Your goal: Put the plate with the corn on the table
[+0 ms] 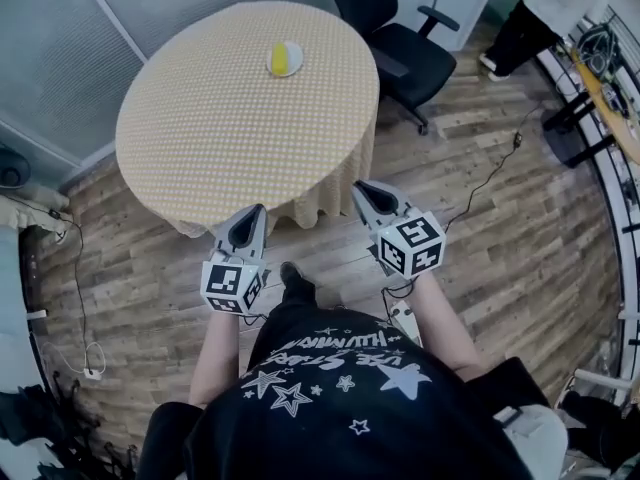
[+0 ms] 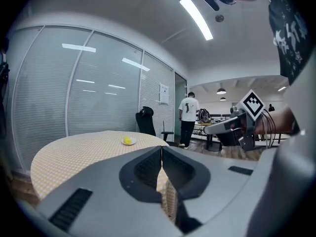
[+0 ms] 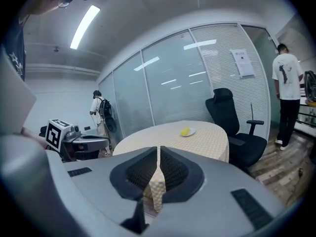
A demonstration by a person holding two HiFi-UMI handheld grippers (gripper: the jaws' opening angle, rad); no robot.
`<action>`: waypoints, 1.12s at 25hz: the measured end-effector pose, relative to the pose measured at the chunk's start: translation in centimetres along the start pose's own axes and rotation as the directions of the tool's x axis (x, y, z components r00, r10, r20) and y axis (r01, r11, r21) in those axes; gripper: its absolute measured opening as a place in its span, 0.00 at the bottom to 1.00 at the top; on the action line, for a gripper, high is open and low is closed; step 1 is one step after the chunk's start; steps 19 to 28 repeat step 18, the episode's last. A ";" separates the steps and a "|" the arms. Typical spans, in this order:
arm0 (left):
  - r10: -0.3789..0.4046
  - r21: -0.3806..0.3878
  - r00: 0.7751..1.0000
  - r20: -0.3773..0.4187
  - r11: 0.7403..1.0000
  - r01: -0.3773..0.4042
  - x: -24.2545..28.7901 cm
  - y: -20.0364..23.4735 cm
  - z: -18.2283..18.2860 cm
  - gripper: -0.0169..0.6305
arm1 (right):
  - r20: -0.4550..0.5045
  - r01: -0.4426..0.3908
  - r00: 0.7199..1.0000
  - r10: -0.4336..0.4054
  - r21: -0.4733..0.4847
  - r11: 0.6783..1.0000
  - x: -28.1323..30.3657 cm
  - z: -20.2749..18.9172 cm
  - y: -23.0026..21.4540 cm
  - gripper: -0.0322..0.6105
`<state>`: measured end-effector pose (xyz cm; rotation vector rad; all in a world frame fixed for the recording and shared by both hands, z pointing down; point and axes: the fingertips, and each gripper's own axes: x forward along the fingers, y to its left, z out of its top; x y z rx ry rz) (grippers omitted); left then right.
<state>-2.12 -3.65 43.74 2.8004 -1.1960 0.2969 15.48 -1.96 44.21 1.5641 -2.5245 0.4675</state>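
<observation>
So right now I'm looking down at the round table (image 1: pixel 200 138) with the yellow checked cloth. The little white plate (image 1: pixel 285 60) is sitting on it toward the far side, the side nearer the black office chair (image 1: pixel 405 48). The corn (image 1: pixel 281 58) is lying in the plate, a yellow piece taking up most of it.

Both claws are hanging just off the near edge of the table, well apart from the plate. The left gripper (image 1: pixel 249 220) is pointing at the table edge with its jaws clenched together, pads touching and not pinching anything. The right gripper (image 1: pixel 368 194) is doing the same on its side. Its jaws are pressing shut at the tips, and only the tablecloth behind is peeking through the thin slit lower down, so it's gripping air.

In both gripper views the plate is showing up small, way across the tabletop. A person in a white shirt (image 1: pixel 550 3) is standing off past the chair on the wooden floor (image 1: pixel 500 218).
</observation>
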 end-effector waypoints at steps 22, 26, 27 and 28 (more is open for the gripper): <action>0.078 -0.035 0.996 0.031 0.996 -0.077 -7.2 -5.4 0.3 0.04 | 0.007 -0.052 0.999 0.053 -0.052 0.997 -6.2 -1.9 3.6 0.11; 0.078 -0.035 0.996 0.031 0.996 -0.077 -7.2 -5.4 0.3 0.04 | 0.007 -0.052 0.999 0.053 -0.052 0.997 -6.2 -1.9 3.6 0.11; 0.078 -0.035 0.996 0.031 0.996 -0.077 -7.2 -5.4 0.3 0.04 | 0.007 -0.052 0.999 0.053 -0.052 0.997 -6.2 -1.9 3.6 0.11; 0.078 -0.035 0.996 0.031 0.996 -0.077 -7.2 -5.4 0.3 0.04 | 0.007 -0.052 0.999 0.053 -0.052 0.997 -6.2 -1.9 3.6 0.11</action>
